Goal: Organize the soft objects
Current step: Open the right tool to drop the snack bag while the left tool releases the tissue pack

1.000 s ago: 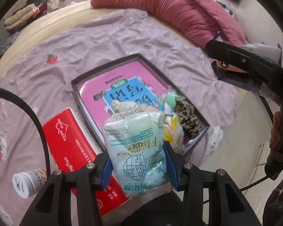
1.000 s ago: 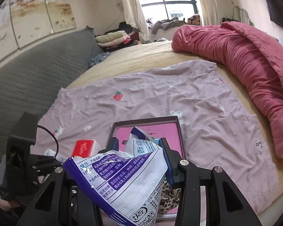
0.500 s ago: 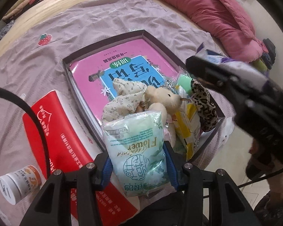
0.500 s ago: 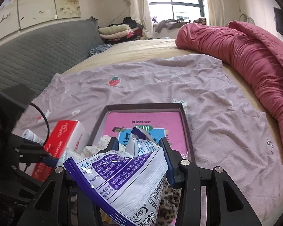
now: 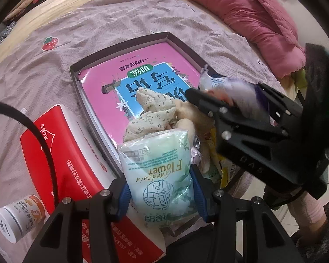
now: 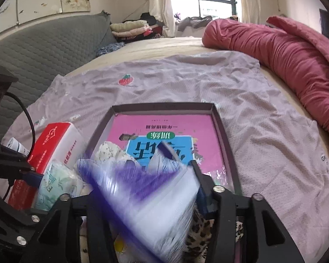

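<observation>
My left gripper [image 5: 160, 188] is shut on a pale green tissue pack [image 5: 162, 175] marked "Flower", held over the near end of a dark shallow box [image 5: 120, 46]. My right gripper [image 6: 142, 199] is shut on a blurred purple-and-white snack bag [image 6: 147, 203], held over the same box [image 6: 162, 106]; it shows in the left wrist view [image 5: 232, 100] just above a floral cloth [image 5: 151, 114] and a cream plush toy [image 5: 186, 118] in the box. A pink and blue book [image 6: 164, 135] lines the box floor. A leopard-print item [image 6: 208, 234] lies at the near end.
A red tissue box [image 5: 63, 153] lies left of the box, and a small white bottle [image 5: 17, 217] lies beyond it. All rest on a lilac sheet [image 6: 263, 131] on a bed. A rolled pink duvet [image 6: 285, 50] lies at the right, a grey headboard [image 6: 43, 48] at the left.
Both grippers have moved closer over the box with their packs. The right gripper has swung in over the plush toy, and its bag is now tilted and blurred.
</observation>
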The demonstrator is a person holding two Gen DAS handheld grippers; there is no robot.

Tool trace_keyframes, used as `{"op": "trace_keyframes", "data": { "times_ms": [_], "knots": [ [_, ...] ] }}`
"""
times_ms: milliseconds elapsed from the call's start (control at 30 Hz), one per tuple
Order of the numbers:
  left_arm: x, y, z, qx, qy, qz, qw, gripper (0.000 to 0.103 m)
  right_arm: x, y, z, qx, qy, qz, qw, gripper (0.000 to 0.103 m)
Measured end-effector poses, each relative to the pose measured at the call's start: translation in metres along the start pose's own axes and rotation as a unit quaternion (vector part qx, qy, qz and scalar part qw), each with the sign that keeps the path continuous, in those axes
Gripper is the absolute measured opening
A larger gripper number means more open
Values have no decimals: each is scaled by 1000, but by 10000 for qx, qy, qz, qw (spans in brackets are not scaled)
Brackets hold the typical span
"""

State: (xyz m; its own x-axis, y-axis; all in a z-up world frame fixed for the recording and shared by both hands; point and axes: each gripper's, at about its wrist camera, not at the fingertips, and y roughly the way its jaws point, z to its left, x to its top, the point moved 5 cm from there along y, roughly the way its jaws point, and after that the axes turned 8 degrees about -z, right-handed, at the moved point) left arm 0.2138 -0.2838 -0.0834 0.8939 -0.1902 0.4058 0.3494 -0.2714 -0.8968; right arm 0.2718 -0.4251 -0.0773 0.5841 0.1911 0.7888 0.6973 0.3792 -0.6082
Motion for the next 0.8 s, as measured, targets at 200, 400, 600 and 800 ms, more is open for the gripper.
{"op": "trace_keyframes", "data": {
  "times_ms": [200, 400, 600, 800],
  "knots": [
    [1, 1, 1, -27, -9, -1, 10000, 49, -3, -1, -5, 80, 256, -23, 9996, 66],
    [3, 1, -1, -70, 2, -49, 10000, 50, -1, -10, -3, 65, 181, -124, 9997, 73],
    [6, -1, -5, -65, 78, -135, 9999, 50, 5, -29, -1, 62, 126, -228, 9996, 73],
    [7, -2, -6, -65, 119, -192, 9997, 51, 13, -61, 6, 110, 64, -434, 9990, 74]
  ]
}}
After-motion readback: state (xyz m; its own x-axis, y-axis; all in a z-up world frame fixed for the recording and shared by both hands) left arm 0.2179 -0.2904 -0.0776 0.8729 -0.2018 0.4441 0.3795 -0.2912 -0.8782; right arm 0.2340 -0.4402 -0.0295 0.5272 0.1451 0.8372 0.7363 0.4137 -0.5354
